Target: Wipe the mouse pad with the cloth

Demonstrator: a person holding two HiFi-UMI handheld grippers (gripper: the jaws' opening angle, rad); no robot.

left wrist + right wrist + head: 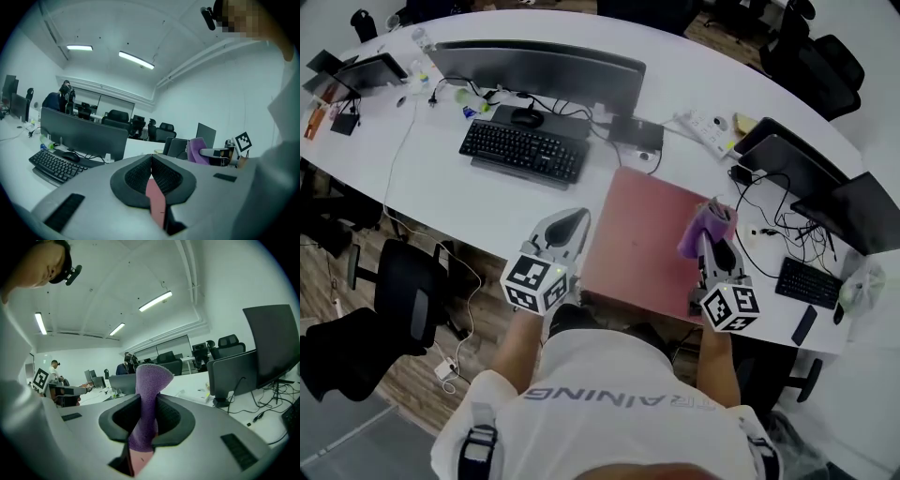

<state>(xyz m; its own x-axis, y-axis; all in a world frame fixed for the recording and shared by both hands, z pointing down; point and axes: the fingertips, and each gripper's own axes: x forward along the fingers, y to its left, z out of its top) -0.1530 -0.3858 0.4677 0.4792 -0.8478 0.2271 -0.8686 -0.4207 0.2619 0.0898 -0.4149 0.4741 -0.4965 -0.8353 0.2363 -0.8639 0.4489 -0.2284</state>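
Note:
A dull red mouse pad [649, 239] lies at the front edge of the white desk [441, 192]. My right gripper [713, 228] hangs over the pad's right side, shut on a purple cloth [707, 226]. In the right gripper view the cloth [147, 399] stands up between the jaws, with the pad [140, 461] showing below. My left gripper [571, 219] sits at the pad's left edge, shut with nothing in it. In the left gripper view its jaws meet [151, 157] above a strip of the pad [155, 200], and the cloth [197, 150] shows to the right.
A black keyboard [523, 150], a mouse [526, 117] and a wide monitor [539, 67] stand behind and to the left of the pad. A power strip [705, 129], laptops [787, 155], cables and a small keyboard [806, 281] crowd the right. A black chair [403, 295] stands at lower left.

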